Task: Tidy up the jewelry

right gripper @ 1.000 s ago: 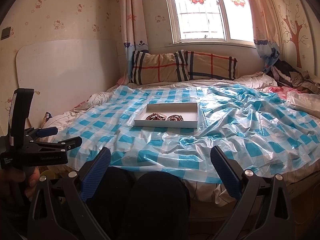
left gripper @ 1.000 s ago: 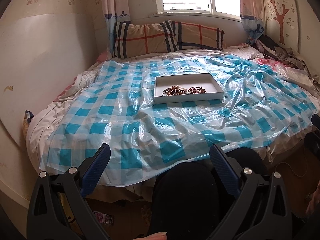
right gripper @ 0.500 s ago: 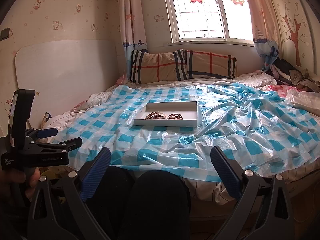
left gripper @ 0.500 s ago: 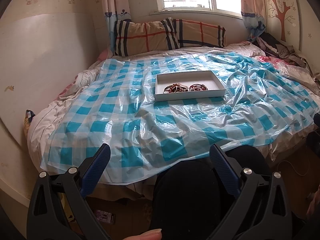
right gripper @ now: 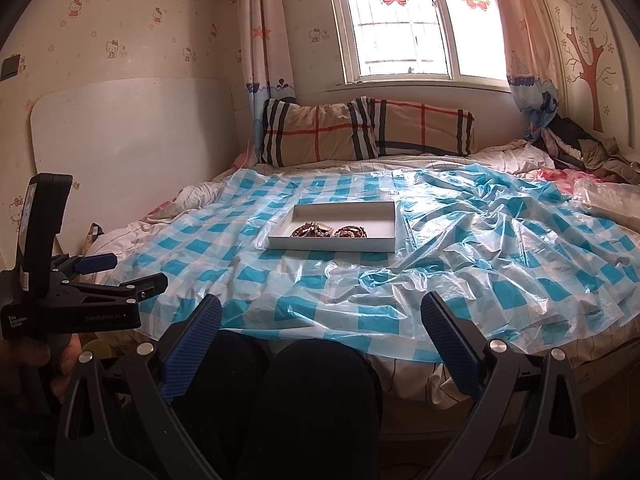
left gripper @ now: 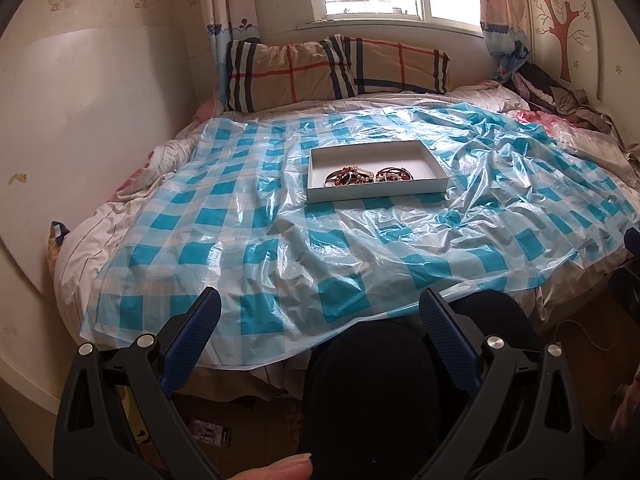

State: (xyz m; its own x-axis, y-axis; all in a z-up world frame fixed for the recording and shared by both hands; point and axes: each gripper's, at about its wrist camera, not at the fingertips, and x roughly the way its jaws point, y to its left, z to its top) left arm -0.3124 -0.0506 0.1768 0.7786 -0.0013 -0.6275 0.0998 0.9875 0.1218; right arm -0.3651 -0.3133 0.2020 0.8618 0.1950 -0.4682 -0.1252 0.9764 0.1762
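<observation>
A shallow white tray (left gripper: 320,194) (right gripper: 376,208) lies in the middle of the bed on a blue-checked plastic sheet (left gripper: 280,240) (right gripper: 500,248). Two heaps of beaded bracelets, a brown and white one (left gripper: 350,176) (right gripper: 312,230) and a dark red one (left gripper: 394,174) (right gripper: 352,232), rest in its near half. My left gripper (left gripper: 320,312) is open and empty, held short of the bed's near edge. My right gripper (right gripper: 322,316) is open and empty too, equally far back. The right wrist view also catches the left gripper (right gripper: 120,272) from the side at lower left.
The person's dark-clothed knees (right gripper: 312,392) fill the space below both grippers. Plaid pillows (right gripper: 360,132) lean against the wall under the window. A white headboard (right gripper: 132,144) stands at the left, and a clothes pile (right gripper: 580,152) sits at the far right.
Both grippers have crept slightly forward toward the bed, so the tray sits a little lower and nearer in the left wrist view. Both stay open.
</observation>
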